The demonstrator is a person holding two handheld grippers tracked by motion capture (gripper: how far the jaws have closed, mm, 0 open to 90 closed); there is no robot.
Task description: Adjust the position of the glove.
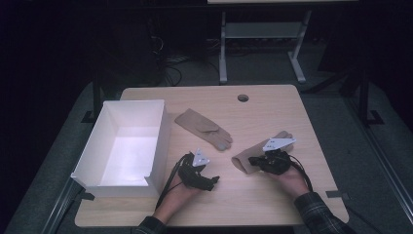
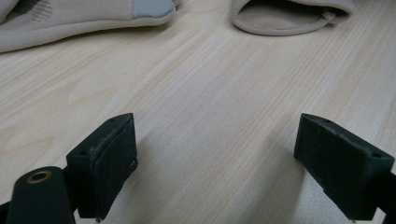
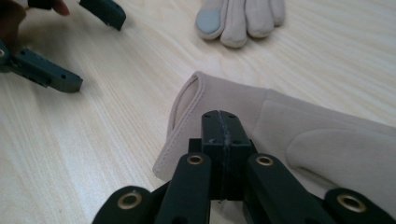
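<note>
Two beige gloves lie on the wooden table (image 1: 253, 204). The far glove (image 1: 202, 127) lies flat mid-table, its fingers with a grey tip (image 3: 243, 18) pointing toward me. The near glove (image 1: 242, 163) lies under my right gripper (image 1: 255, 161), its open cuff (image 2: 280, 18) facing left. My right gripper (image 3: 219, 116) is shut, jaws pressed together just over the near glove (image 3: 289, 121) behind its cuff; I see no fabric between them. My left gripper (image 2: 215, 140) stands open low over bare wood, short of both gloves. It lies left of the cuff (image 3: 88, 46).
A white open box (image 1: 160, 141) stands at the table's left side, close to my left hand. A round cable hole (image 1: 242, 98) sits near the far edge. A desk frame (image 1: 224, 44) stands on the floor beyond the table.
</note>
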